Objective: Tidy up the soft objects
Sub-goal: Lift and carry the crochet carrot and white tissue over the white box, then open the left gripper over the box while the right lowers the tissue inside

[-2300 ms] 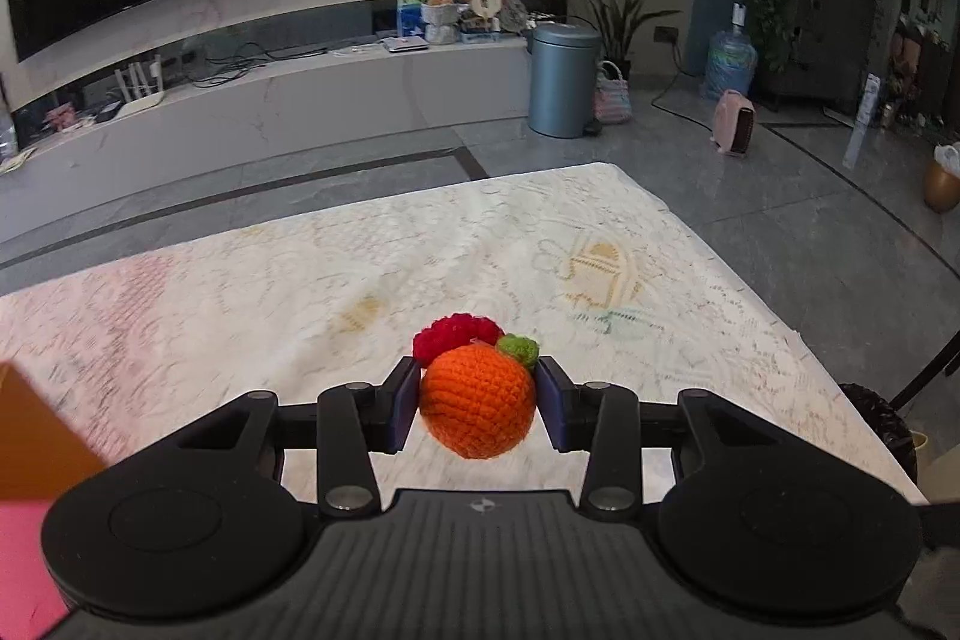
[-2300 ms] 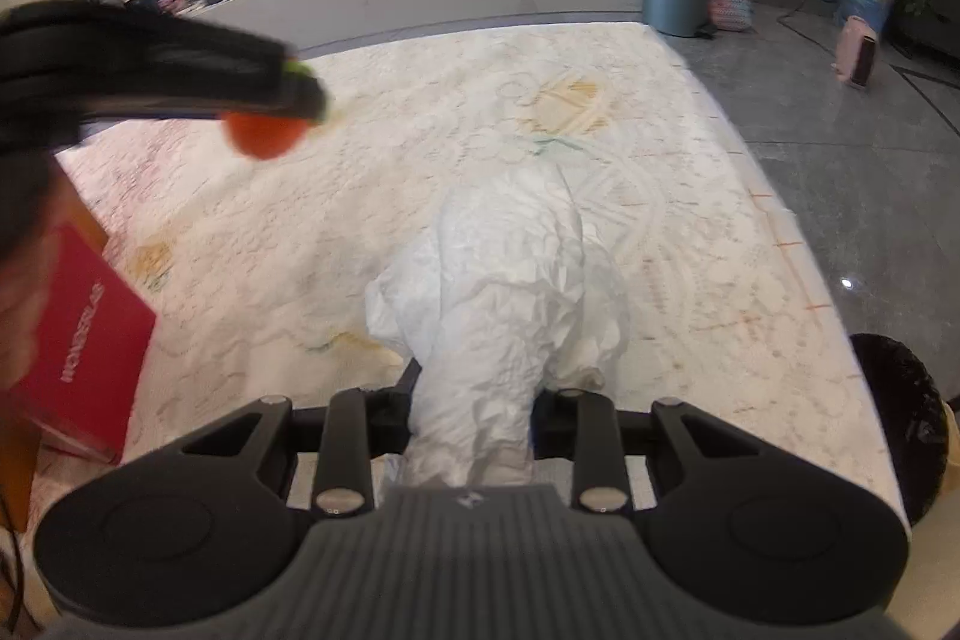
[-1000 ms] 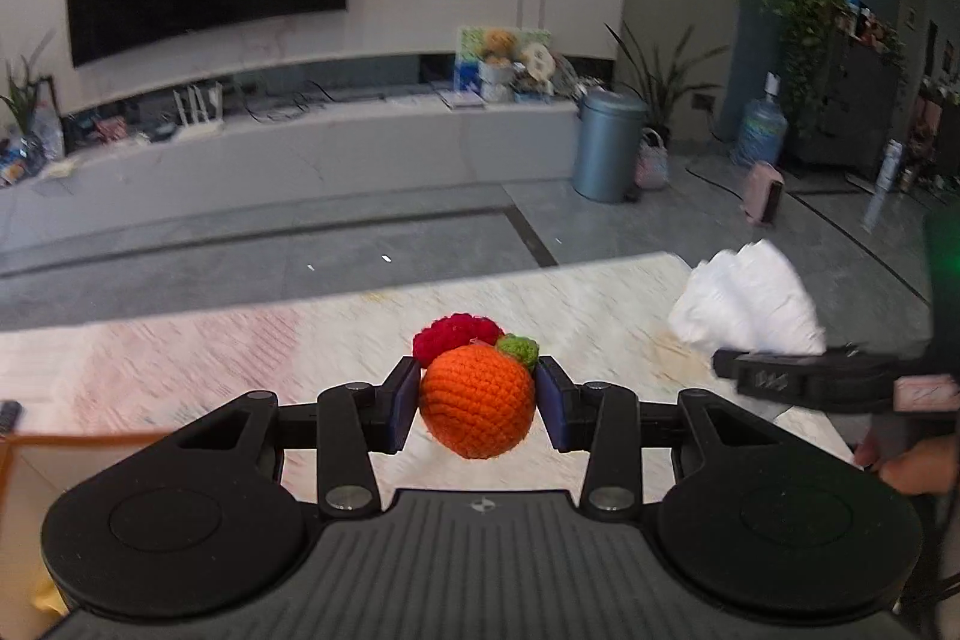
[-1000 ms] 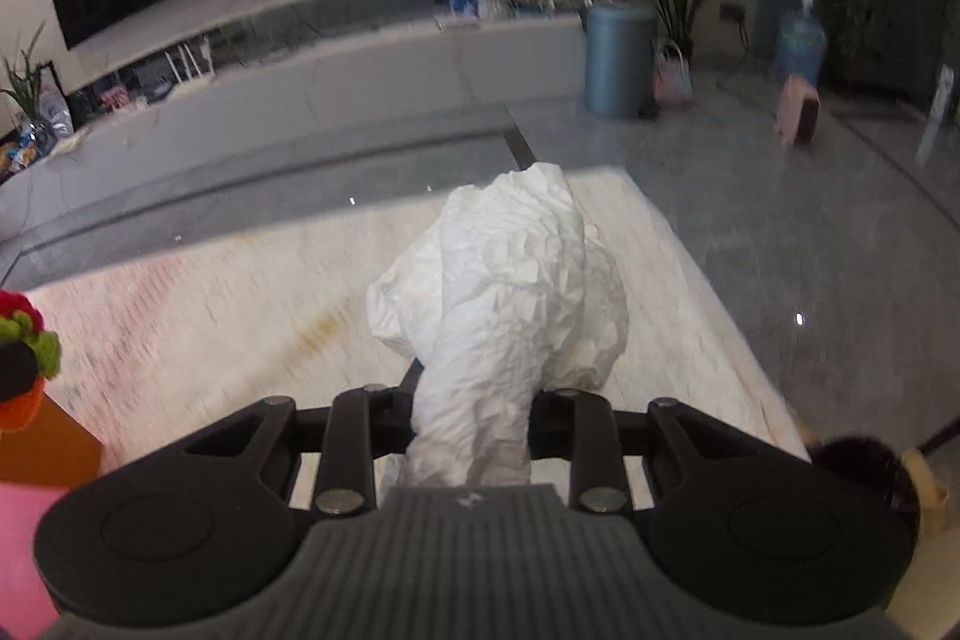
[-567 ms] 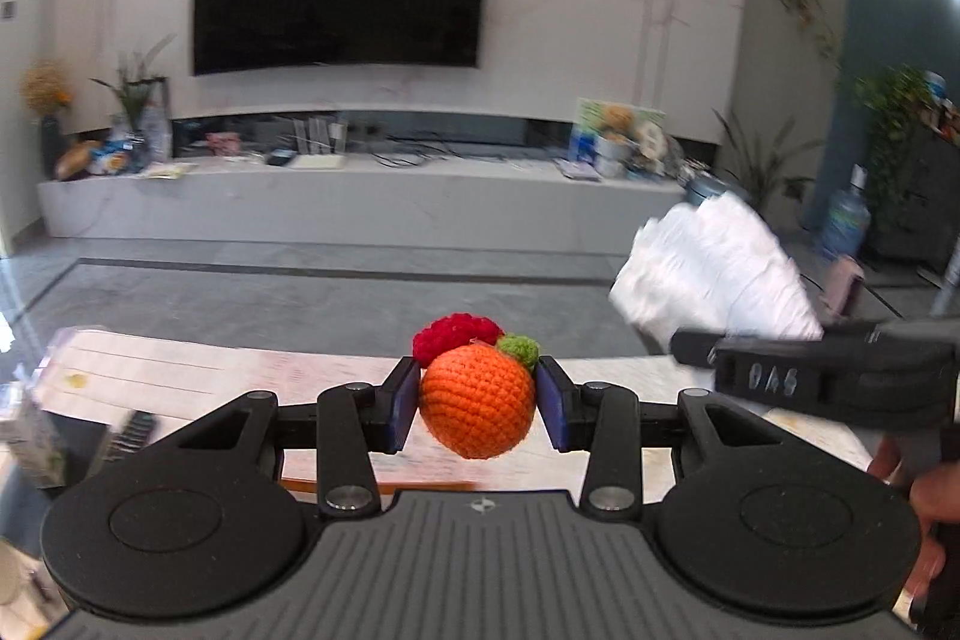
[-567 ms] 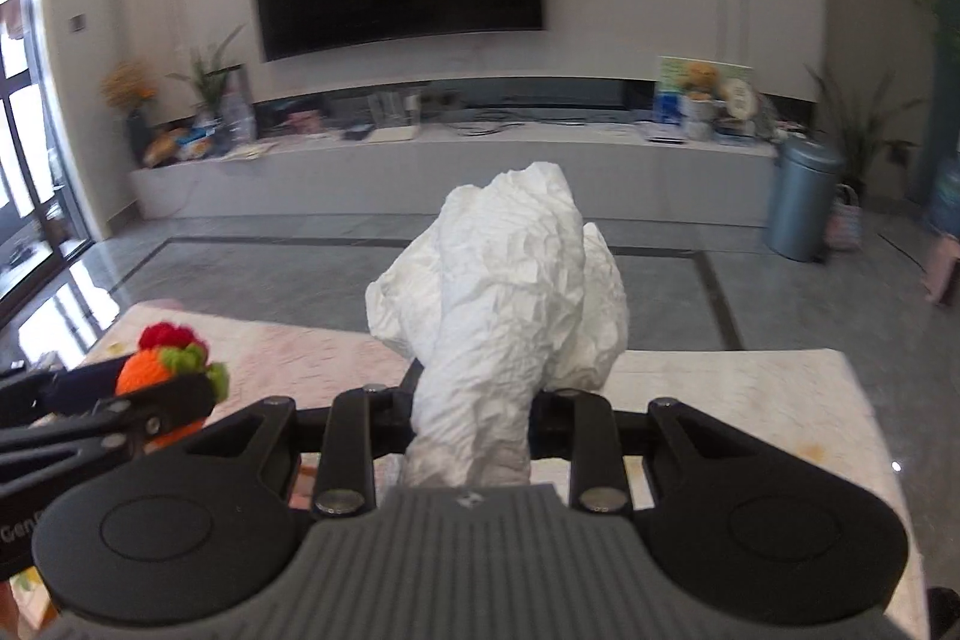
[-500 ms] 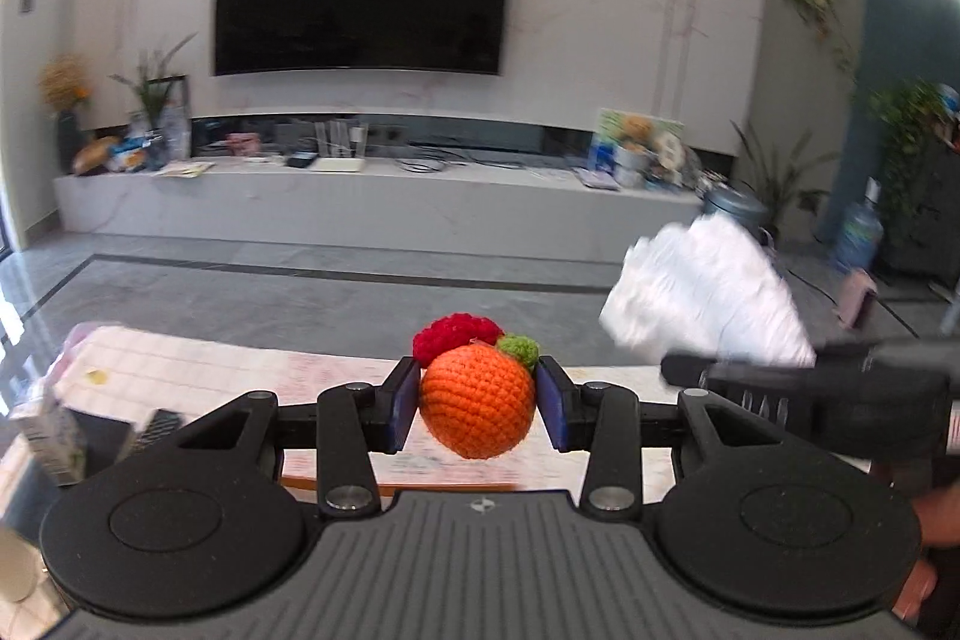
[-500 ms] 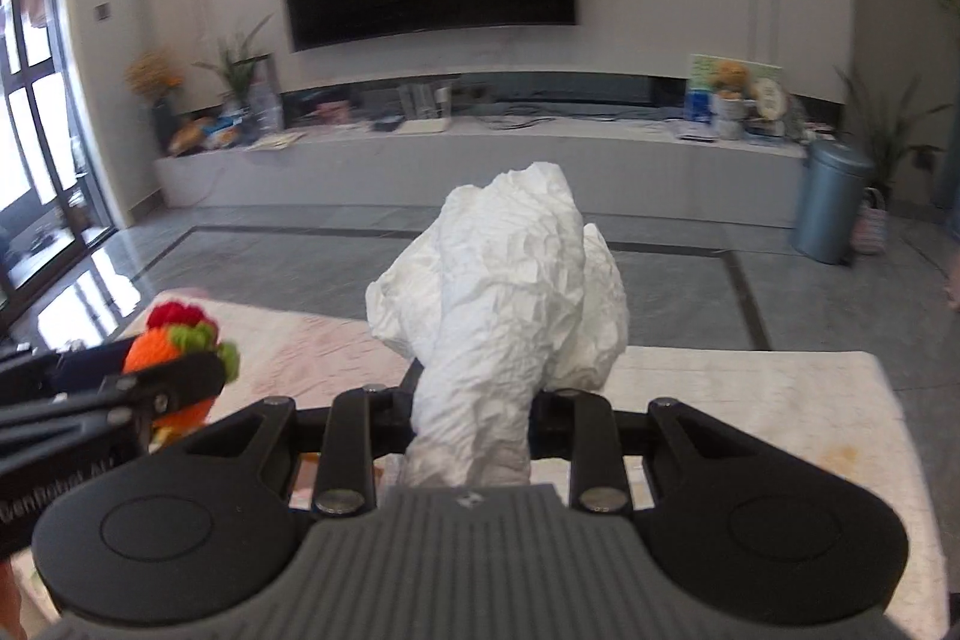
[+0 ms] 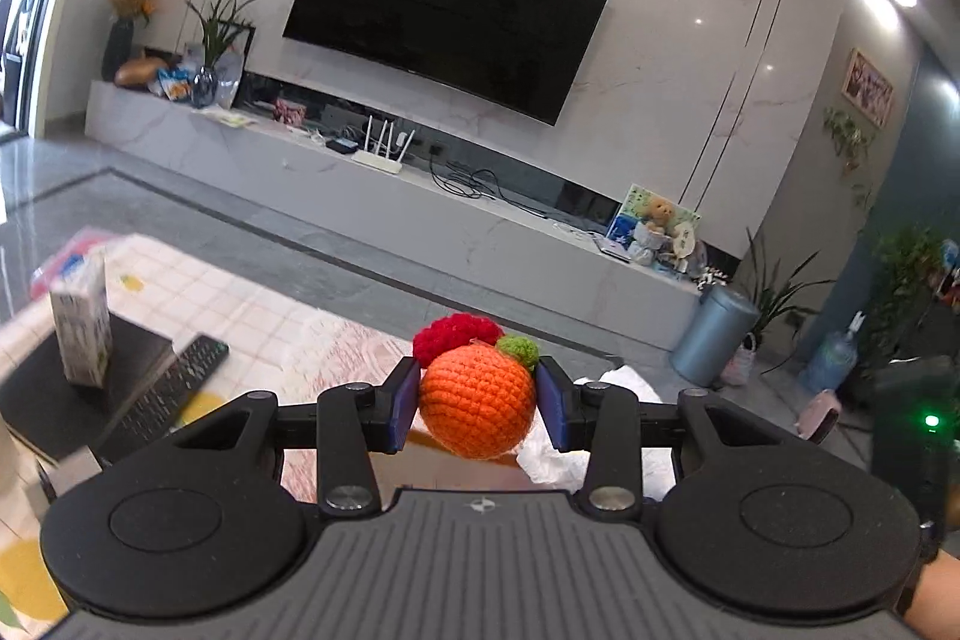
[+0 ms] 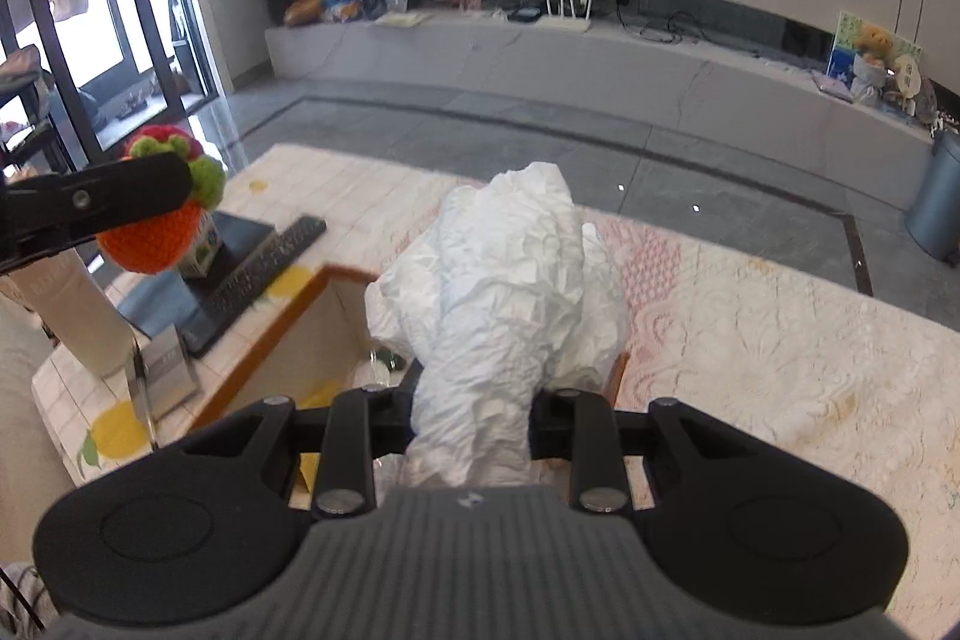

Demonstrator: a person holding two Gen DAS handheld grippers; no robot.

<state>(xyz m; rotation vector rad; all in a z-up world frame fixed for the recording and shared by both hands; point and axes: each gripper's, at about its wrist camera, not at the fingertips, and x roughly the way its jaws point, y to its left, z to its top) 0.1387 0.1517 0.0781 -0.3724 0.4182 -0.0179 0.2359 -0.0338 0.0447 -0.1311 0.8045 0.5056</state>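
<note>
Crocheted orange fruit (image 9: 477, 409), topped with a red and a green tuft, is clamped between the blue pads (image 9: 403, 403) of the left tool (image 9: 478, 405), held in the air above the tabletop (image 10: 780, 340). Crumpled white cloth (image 10: 510, 304) is pinched in the right tool (image 10: 471, 415), hanging over an open orange-rimmed box (image 10: 288, 316), with a black remote (image 10: 264, 268) beside the box.

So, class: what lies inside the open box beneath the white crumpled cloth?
Inside the box, something small and dark green and a yellow patch show; the white crumpled cloth and right gripper hide the rest.
</note>
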